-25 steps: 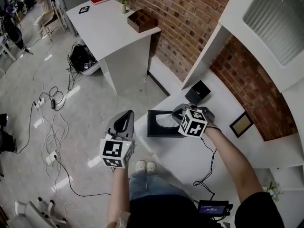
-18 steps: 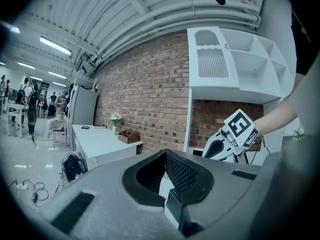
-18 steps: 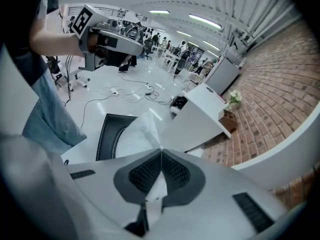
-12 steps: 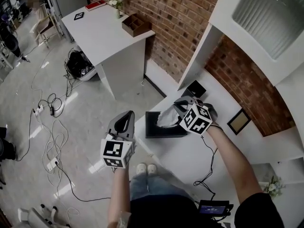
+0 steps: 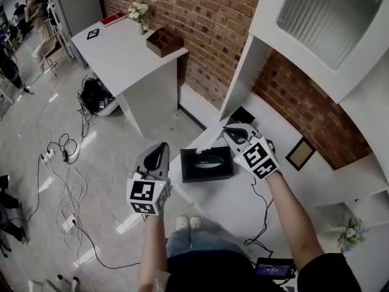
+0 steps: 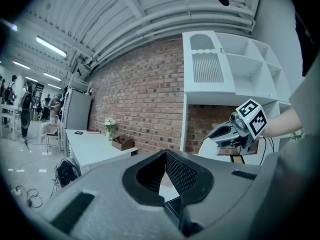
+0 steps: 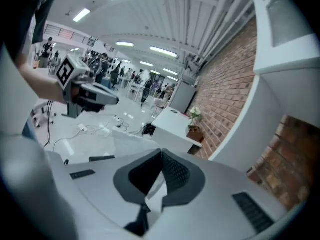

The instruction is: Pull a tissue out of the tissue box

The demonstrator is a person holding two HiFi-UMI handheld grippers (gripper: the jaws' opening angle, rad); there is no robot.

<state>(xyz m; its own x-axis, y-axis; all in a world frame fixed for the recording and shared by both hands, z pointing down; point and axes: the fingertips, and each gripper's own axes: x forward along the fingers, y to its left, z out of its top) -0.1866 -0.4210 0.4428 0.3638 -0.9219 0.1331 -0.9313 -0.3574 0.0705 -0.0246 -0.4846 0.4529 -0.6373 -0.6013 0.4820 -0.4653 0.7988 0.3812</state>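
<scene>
Progress: your right tool point(image 5: 231, 132) is clenched on a white tissue point(image 7: 156, 194). The right gripper view shows the sheet pinched between the pads and trailing back toward the camera. You hold this tool above the far right corner of the black tissue box point(image 5: 206, 164). The box sits on the white surface point(image 5: 243, 194), near its front edge. In the head view the slot in the box top looks dark, with no sheet standing up out of it.

Judgement: the pull is done or very nearly done. What is left is to make sure the tail of the sheet has cleared the slot.

Your left tool point(image 5: 159, 146) has its jaws together with nothing between them. It hangs off the edge of the surface, beside the box and apart from it.

Hard to read:
- From the head view the tissue is white on white and mostly under the right tool, so its lower end cannot be traced.
- A small pale scrap at the box's far edge may be that tail, or not.
- In the left gripper view a pale shape sits under the right tool. You cannot tell whether it is tissue or part of the shelving behind.
</scene>
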